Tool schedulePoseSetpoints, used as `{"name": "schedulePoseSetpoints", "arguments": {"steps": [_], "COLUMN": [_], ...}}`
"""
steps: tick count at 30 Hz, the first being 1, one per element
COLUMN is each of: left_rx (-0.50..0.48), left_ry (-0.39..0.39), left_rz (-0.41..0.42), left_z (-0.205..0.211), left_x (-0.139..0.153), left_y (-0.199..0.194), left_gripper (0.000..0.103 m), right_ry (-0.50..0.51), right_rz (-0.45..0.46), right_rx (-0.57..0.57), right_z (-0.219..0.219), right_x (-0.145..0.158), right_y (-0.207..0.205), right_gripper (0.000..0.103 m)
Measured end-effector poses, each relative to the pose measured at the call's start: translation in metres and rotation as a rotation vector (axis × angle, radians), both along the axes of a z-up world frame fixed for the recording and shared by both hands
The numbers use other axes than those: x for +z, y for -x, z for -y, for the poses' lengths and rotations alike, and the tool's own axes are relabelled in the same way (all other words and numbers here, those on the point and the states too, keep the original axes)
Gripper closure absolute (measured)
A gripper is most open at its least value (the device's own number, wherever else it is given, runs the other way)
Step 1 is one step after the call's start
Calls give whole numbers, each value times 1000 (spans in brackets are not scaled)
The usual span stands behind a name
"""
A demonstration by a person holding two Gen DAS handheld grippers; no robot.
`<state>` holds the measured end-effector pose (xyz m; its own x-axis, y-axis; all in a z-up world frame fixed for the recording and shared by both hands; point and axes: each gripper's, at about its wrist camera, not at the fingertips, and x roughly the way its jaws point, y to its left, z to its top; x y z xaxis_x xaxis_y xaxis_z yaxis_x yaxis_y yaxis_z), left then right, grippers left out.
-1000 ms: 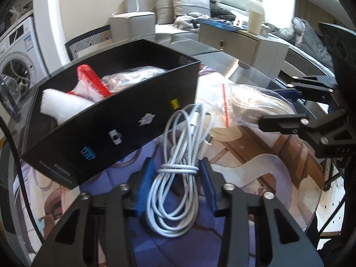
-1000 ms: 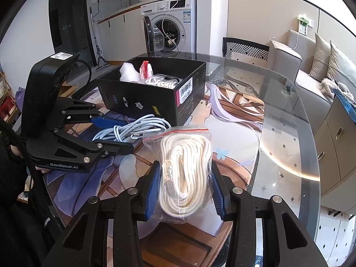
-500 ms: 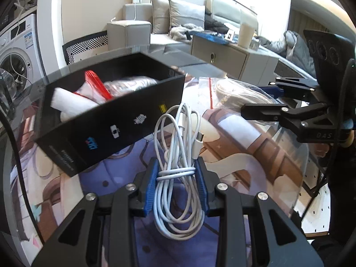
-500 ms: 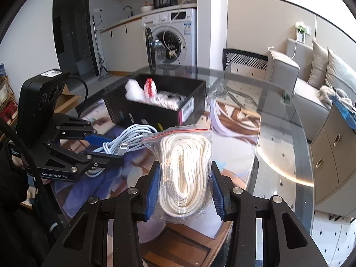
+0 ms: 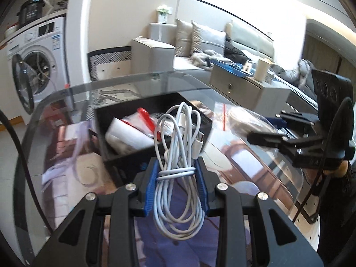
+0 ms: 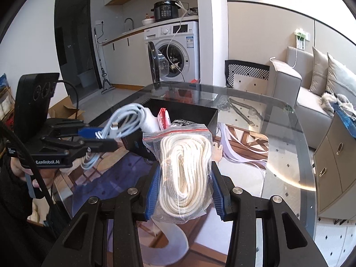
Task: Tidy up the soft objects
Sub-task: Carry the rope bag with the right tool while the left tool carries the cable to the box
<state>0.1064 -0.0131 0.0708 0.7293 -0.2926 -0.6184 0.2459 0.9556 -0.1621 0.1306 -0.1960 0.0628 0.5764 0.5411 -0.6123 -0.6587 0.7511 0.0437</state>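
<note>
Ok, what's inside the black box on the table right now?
Inside the black box a white soft roll and a red-topped bag show. The held white cable in the left gripper hides the box's right part, and its floor is covered.

- A washing machine (image 6: 175, 51), white, front-loading — its round door (image 6: 153, 62) hangs open, and a dark pressure cooker (image 6: 165, 11) sits on top of it.
- A glass table (image 6: 289, 155), round-edged, lies over a printed mat of purple and brown shapes.
- A beige sofa (image 5: 222, 42) with grey cushions stands past the table's far rim — crumpled clothes lie on its seat.
- A chair (image 6: 247, 72) with a black-and-white zigzag back is pushed against the table's far edge.
- A low cabinet (image 5: 247, 89) with a drawer carries a pale cup (image 5: 261, 69).
- A mop (image 6: 102, 66) leans beside the kitchen counter.
</note>
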Motion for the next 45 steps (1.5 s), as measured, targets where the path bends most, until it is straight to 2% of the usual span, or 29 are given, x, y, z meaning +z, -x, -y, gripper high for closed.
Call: {"name": "schedulePoseSetpoints", "arguments": {"steps": [6,15,31,45], "left_rx": [83,145,162,120], "left_ry": [-6,-17,-50,-69], "left_rz": [11,1,-44,-83], "left_z": [-25,-42,-47,-40], "left_x": [7,6,-9,-25], "left_y": [-13,-44,-87,-116], "left_gripper": [72,72,72,72], "right_ry": [15,51,171,183], "right_rz": [-56,-112,-142,-176], "right_rx": [-57,-113,-72,-53], "right_z": [-18,-44,-101,-119], "right_x": [3,6,1,-16], "right_y": [-24,-54,-95,-119], "right_gripper": [61,61,61,61]}}
